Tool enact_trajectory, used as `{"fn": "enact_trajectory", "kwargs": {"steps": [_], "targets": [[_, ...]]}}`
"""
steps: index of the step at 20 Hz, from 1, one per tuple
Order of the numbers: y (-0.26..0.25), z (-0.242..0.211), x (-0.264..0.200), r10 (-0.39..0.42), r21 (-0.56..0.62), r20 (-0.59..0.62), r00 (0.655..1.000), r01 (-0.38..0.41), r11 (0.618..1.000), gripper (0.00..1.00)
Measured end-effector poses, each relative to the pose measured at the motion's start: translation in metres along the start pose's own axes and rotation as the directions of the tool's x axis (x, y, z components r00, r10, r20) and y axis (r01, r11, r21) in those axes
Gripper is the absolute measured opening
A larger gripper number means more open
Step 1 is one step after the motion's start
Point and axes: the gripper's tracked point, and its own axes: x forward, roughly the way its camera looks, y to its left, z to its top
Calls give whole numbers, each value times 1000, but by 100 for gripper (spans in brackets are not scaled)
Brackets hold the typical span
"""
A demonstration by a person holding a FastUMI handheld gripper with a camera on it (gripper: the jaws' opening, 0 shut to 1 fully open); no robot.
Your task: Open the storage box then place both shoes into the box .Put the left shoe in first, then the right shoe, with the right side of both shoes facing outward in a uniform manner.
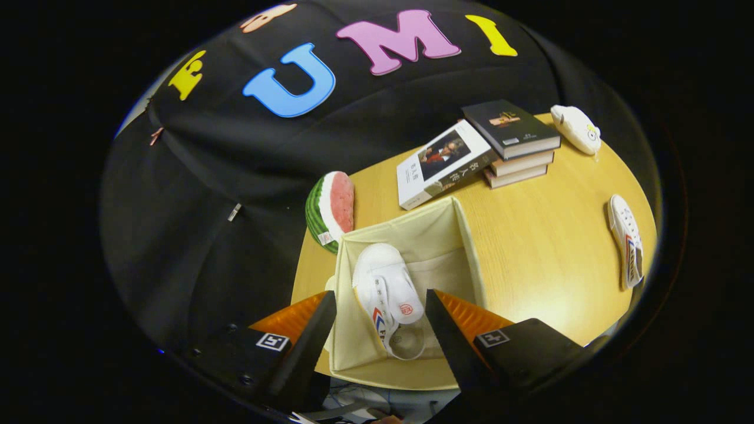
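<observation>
Fingers [380, 315] spread wide, gripping nothing, above the open storage box [465, 247]; one white shoe [386, 288] lies inside the box between them; second shoe [627, 241] on tabletop [542, 247] well off right, beyond the fingers

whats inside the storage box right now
One white shoe lies inside the open storage box, between the fingers of the open gripper, which press on nothing. The box floor under the shoe is covered. The other shoe lies on the table.
</observation>
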Motion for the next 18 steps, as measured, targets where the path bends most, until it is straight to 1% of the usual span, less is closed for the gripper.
{"fn": "enact_trajectory", "kwargs": {"steps": [3, 5, 7, 9, 10, 12, 14, 16, 18], "targets": [[-55, 26, -47, -38, -108, 85, 996, 47, 993, 99], [-100, 39, -79, -78, -159, 127, 989, 98, 982, 99], [-159, 53, -99, -153, -205, 167, 974, 186, 961, 99], [-222, 59, -122, -248, -232, 191, 950, 289, 929, 99], [-257, 59, -132, -296, -228, 186, 937, 335, 914, 99], [-313, 51, -146, -361, -201, 145, 921, 384, 901, 99], [-367, 39, -149, -422, -191, 94, 902, 432, 881, 99], [-419, 25, -141, -481, -241, 39, 876, 475, 846, 99], [-463, 8, -133, -523, -312, -17, 852, 493, 812, 98]]}}
